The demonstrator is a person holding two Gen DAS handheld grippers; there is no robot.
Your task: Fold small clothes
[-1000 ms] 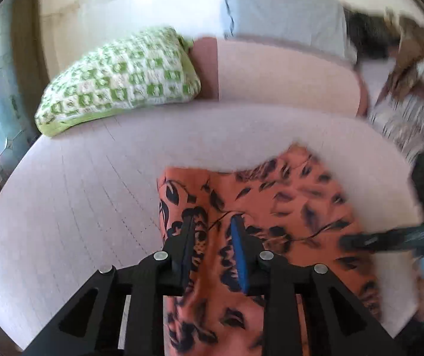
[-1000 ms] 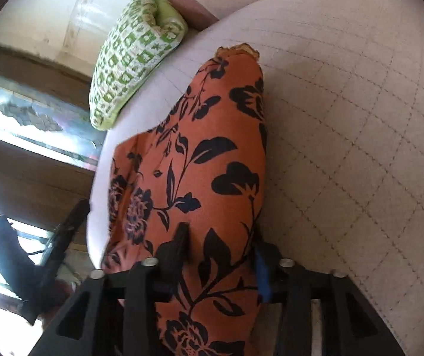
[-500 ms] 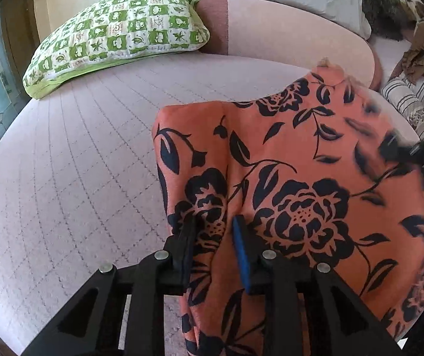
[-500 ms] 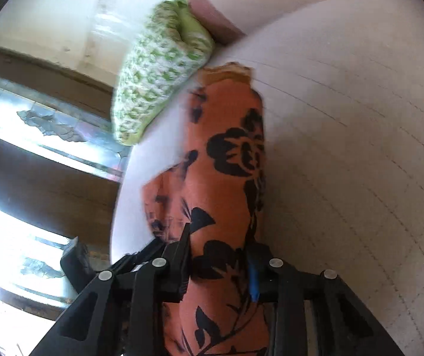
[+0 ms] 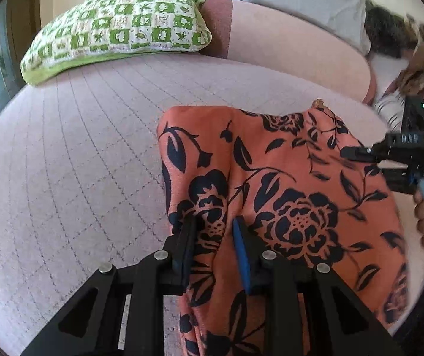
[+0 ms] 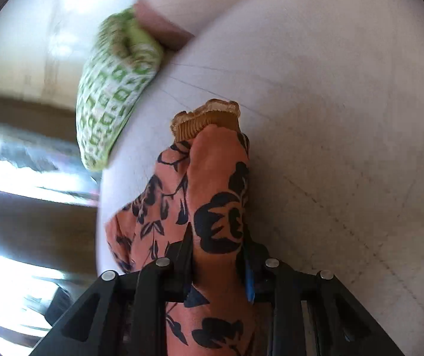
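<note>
Both grippers, left [image 5: 213,237] and right [image 6: 218,255], pinch the orange floral garment [image 5: 286,195], the right's jaws closing.

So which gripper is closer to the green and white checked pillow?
Left. The left gripper grips the orange flowered cloth on the side facing the green and white checked pillow. The right gripper, jaws closing on the cloth's far edge, is farther away.

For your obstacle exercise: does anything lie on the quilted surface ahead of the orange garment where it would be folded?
Nothing visible. The quilted surface ahead of the garment is bare. The green pillow sits apart at the far edge.
</note>
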